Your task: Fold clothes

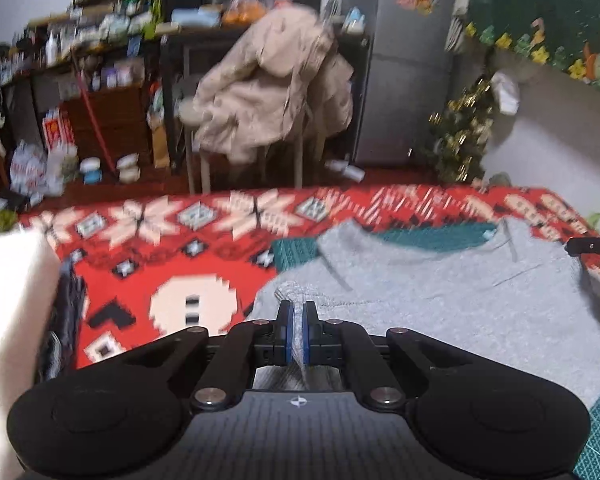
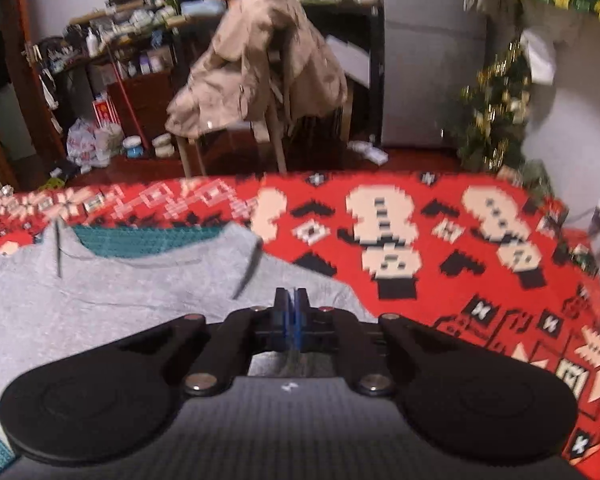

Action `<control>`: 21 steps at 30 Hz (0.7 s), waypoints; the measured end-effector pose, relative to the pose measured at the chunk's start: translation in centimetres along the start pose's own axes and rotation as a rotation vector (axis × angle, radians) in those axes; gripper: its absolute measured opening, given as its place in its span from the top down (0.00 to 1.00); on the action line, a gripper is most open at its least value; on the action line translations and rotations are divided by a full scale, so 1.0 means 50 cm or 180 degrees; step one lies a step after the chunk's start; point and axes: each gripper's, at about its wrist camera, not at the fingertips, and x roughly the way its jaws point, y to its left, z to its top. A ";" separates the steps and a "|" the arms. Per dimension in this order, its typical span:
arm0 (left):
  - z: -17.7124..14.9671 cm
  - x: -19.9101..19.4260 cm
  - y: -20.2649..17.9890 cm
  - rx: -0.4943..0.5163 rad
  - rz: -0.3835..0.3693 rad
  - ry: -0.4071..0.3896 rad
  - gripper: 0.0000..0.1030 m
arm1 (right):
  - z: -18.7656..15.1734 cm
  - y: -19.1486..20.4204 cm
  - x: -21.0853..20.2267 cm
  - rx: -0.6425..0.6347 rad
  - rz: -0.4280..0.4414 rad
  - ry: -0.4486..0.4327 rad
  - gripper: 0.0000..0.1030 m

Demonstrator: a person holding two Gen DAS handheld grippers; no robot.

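- The grey knit sweater (image 1: 440, 296) is lying flat, neckline away from the cameras, on a teal ribbed mat (image 1: 432, 236) over the red patterned cloth (image 1: 140, 280) that covers the surface.
- Left claw (image 1: 298, 312) is clamped shut on a bunched bit of the sweater's left edge — you can see grey fabric squeezed between the blue pads (image 1: 288, 328).
- Right claw (image 2: 291, 304) is closed too, sitting right at the sweater's right shoulder edge. Grey cloth shows behind its pads, so I'd say it has a pinch, but it looks thin.
- Biggest risk imo: that right pinch is so close to the hem that it slips out as soon as the sleeve gets lifted — then the fold goes lopsided.
- Also possible: either claw snagging the mat or the red cloth underneath and dragging everything along. Can't tell from here if only one layer is caught.
- The left bite is a wad, not a clean edge, so expect a wrinkled crease if it's folded over as is.
- Room: lots of bare red cloth to the right and beyond the collar. On the left it's tighter, with a white fabric pile (image 1: 8, 320) and something dark just beside it.
- The surface's far edge drops off toward a chair with a beige coat (image 1: 272, 88) slung over it, well apart from the sweater.
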 end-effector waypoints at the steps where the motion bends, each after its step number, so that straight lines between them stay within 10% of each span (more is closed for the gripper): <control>1: 0.000 -0.017 -0.002 0.0003 -0.0016 -0.0109 0.96 | 0.002 0.002 -0.016 0.0008 0.0008 -0.0083 0.98; 6: -0.009 -0.065 -0.015 0.0064 0.0063 -0.0476 0.96 | 0.009 0.002 -0.082 0.0059 -0.0007 -0.0449 0.98; 21: -0.053 0.048 0.015 -0.0206 0.0198 0.0113 0.91 | -0.022 -0.016 0.036 0.0148 -0.0130 -0.0019 0.95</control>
